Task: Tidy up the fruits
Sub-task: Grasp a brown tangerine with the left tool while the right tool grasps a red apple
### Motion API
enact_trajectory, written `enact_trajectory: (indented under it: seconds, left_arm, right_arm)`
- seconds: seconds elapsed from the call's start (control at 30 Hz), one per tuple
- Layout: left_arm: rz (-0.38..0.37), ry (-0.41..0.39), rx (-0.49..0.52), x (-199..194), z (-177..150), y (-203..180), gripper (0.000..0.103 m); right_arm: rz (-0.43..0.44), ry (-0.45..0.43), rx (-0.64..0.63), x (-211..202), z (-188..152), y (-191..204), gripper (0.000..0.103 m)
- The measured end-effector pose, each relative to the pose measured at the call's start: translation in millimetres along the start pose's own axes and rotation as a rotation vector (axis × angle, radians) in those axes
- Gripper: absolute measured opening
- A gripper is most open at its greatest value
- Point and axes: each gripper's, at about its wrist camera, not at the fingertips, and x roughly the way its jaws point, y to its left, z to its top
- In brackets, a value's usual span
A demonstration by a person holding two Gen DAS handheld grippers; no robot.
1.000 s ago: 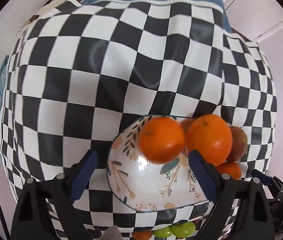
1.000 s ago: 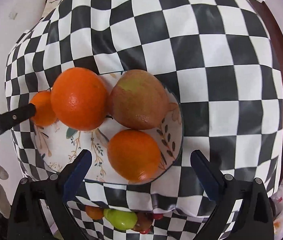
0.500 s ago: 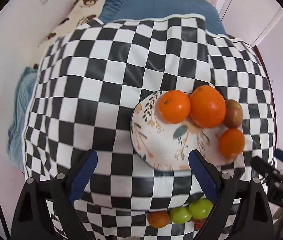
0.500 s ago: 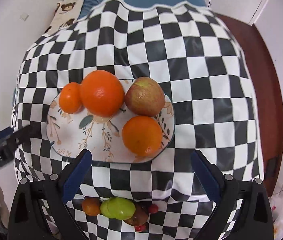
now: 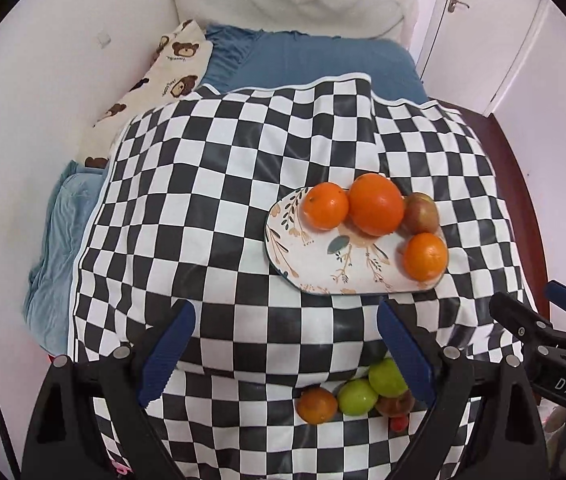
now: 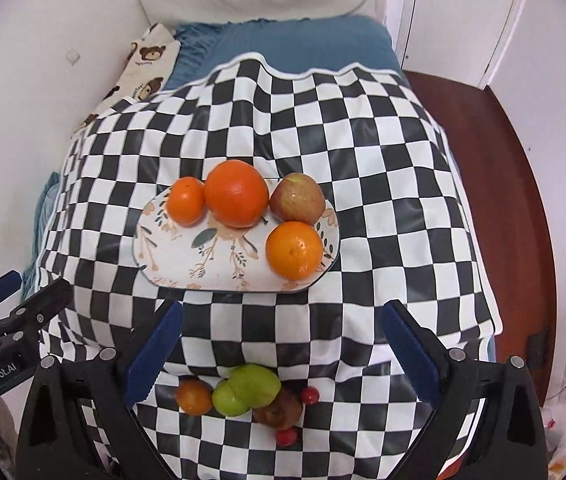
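A floral oval plate lies on the checkered cloth. It carries a large orange, two smaller oranges and a reddish apple. Nearer me, loose fruit sits in a dip of the cloth: a small orange, two green fruits, a brown one and small red ones. My left gripper and right gripper hover high above, both open and holding nothing.
The cloth covers a bed with a blue sheet and a bear-print pillow at the far left. White walls and a door stand behind; a red-brown floor runs along the right. Each gripper shows at the other view's edge.
Both grippers have risen and drawn back from the plate, which now looks smaller and farther off. The loose fruit pile and the bed's far end have come into view. No fruit moved.
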Motion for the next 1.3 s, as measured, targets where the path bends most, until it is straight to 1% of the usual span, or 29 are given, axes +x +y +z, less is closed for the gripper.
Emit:
enact_trajectory:
  seconds: [0.27, 0.4, 0.47, 0.53, 0.57, 0.6, 0.7, 0.77, 0.8, 0.83, 0.9, 0.97, 1.0, 1.03, 1.1, 1.17, 1.23, 1.3]
  left_arm:
    - [-0.018, -0.079, -0.007, -39, -21, 0, 0.093]
    - [-0.011, -0.104, -0.013, -51, -29, 1, 0.093]
    - [-0.017, -0.099, -0.021, -49, -34, 2, 0.093]
    - [-0.030, -0.071, -0.019, -40, -40, 3, 0.094]
    - [-0.036, -0.044, -0.014, -32, -44, 3, 0.099]
    - [-0.030, -0.023, -0.010, -23, -49, 2, 0.102]
    - [-0.002, 0.034, 0.017, 7, -68, -1, 0.102]
    - [0.015, 0.093, 0.041, 33, -81, -5, 0.102]
    - [0.021, 0.137, 0.060, 48, -89, -7, 0.102]
    - [0.025, 0.175, 0.074, 64, -97, -9, 0.102]
    - [0.035, 0.232, 0.086, 89, -110, -10, 0.102]
    - [0.021, 0.295, 0.093, 116, -121, -12, 0.102]
    - [0.009, 0.319, 0.099, 126, -124, -13, 0.102]
    - [-0.015, 0.356, 0.099, 139, -129, -14, 0.102]
    - [-0.043, 0.399, 0.095, 156, -134, -16, 0.102]
    - [-0.081, 0.420, 0.081, 168, -138, -17, 0.102]
    - [-0.095, 0.398, 0.094, 175, -139, -21, 0.098]
    - [-0.105, 0.407, 0.122, 184, -142, -26, 0.083]
  right_arm:
    - [-0.009, -0.111, -0.002, -49, -30, 7, 0.101]
    - [0.012, -0.145, 0.018, -66, -41, 5, 0.101]
    - [0.026, -0.138, 0.033, -66, -46, 2, 0.101]
    - [0.047, -0.110, 0.055, -59, -54, -4, 0.101]
    - [0.051, -0.083, 0.061, -50, -59, -7, 0.101]
    - [0.063, -0.060, 0.072, -41, -63, -10, 0.101]
    - [0.129, 0.036, 0.123, -4, -82, -23, 0.101]
    - [0.172, 0.108, 0.150, 24, -95, -29, 0.100]
    - [0.196, 0.142, 0.164, 39, -102, -33, 0.099]
    - [0.204, 0.177, 0.172, 56, -111, -35, 0.096]
    - [0.208, 0.237, 0.172, 80, -124, -36, 0.074]
    - [0.214, 0.303, 0.172, 105, -140, -37, 0.073]
    - [0.215, 0.320, 0.169, 114, -146, -38, 0.073]
    - [0.216, 0.346, 0.157, 123, -151, -36, 0.073]
    - [0.213, 0.376, 0.145, 138, -161, -35, 0.073]
    - [0.216, 0.400, 0.139, 152, -168, -35, 0.073]
    - [0.219, 0.416, 0.131, 162, -173, -34, 0.073]
    - [0.223, 0.425, 0.119, 170, -176, -32, 0.073]
